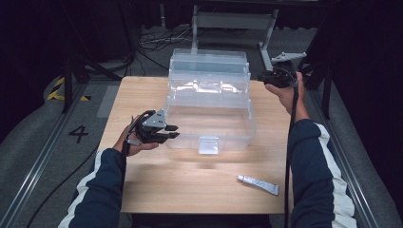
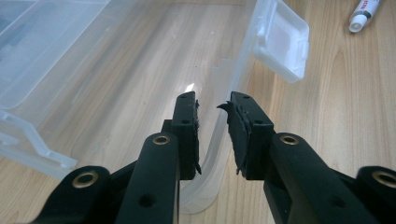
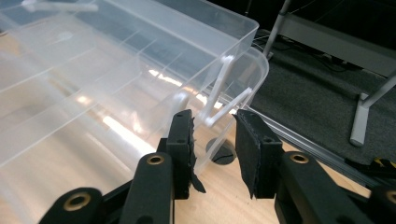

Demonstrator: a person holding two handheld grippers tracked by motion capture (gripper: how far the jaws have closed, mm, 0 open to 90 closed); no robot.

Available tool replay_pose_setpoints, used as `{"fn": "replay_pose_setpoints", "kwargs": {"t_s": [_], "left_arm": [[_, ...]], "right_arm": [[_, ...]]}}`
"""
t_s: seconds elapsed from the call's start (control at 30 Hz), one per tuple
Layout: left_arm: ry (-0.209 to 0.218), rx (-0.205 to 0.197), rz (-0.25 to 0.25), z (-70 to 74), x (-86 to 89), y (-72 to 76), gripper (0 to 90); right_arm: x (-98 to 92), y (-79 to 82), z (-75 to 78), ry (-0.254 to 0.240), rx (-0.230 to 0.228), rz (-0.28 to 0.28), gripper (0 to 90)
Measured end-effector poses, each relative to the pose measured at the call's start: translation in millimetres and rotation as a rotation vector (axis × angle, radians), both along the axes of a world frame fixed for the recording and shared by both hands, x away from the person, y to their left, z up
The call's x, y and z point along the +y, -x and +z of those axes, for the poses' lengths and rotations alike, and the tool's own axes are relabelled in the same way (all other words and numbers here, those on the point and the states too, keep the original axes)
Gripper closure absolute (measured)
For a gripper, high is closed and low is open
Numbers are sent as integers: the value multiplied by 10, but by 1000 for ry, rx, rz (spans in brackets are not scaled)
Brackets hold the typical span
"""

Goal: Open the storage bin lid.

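A clear plastic toolbox (image 1: 209, 102) stood open at the table's (image 1: 190, 190) middle, its long axis running side to side. The left gripper (image 1: 172, 131) straddled its front-left rim, jaws narrowly parted without pressing; the right gripper (image 1: 266, 77), parted and empty, hovered beside the raised tray's hinge arm (image 3: 223, 100). A tube (image 1: 258, 184) lay nearby, its lettering unreadable.

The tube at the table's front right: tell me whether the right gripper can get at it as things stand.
Probably yes. The tube lies alone on bare wood, with nothing beside or over it. The right gripper is far back by the clear box's lid, jaws apart and holding nothing, so it must only draw back.
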State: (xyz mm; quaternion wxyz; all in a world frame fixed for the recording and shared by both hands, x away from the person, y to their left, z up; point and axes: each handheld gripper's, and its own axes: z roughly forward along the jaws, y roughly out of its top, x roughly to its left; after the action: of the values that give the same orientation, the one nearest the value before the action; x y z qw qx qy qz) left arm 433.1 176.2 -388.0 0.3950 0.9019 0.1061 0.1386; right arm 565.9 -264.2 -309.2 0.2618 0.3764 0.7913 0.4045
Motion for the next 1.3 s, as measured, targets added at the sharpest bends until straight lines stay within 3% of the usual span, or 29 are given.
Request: {"fn": "replay_pose_setpoints", "kwargs": {"t_s": [0.13,0.17,0.27,0.53,0.73,0.97,1.0,1.13,1.3], "left_arm": [[3,-10,13,28,8,27,724],[4,-19,16,56,20,47,722],[32,-24,17,92,52,79,724],[-2,-73,74,182,107,183,675],[2,-91,107,212,204,266,632],[13,-100,173,226,354,338,552],[0,-104,181,222,382,357,537],[-15,-99,208,177,448,388,506],[-59,-60,242,36,560,417,449]], "right_arm": [[-46,129,-7,-16,-10,19,671],[-84,225,-13,-21,-16,29,670],[-118,300,-10,-18,-26,32,670],[-297,648,36,-25,-57,72,674],[-351,847,-5,-15,-67,102,663],[-382,1029,-115,-12,-51,148,654],[-398,1110,-186,-6,-40,162,649],[-425,1190,-270,-11,-23,177,641],[-409,1344,-469,20,18,212,622]]}}
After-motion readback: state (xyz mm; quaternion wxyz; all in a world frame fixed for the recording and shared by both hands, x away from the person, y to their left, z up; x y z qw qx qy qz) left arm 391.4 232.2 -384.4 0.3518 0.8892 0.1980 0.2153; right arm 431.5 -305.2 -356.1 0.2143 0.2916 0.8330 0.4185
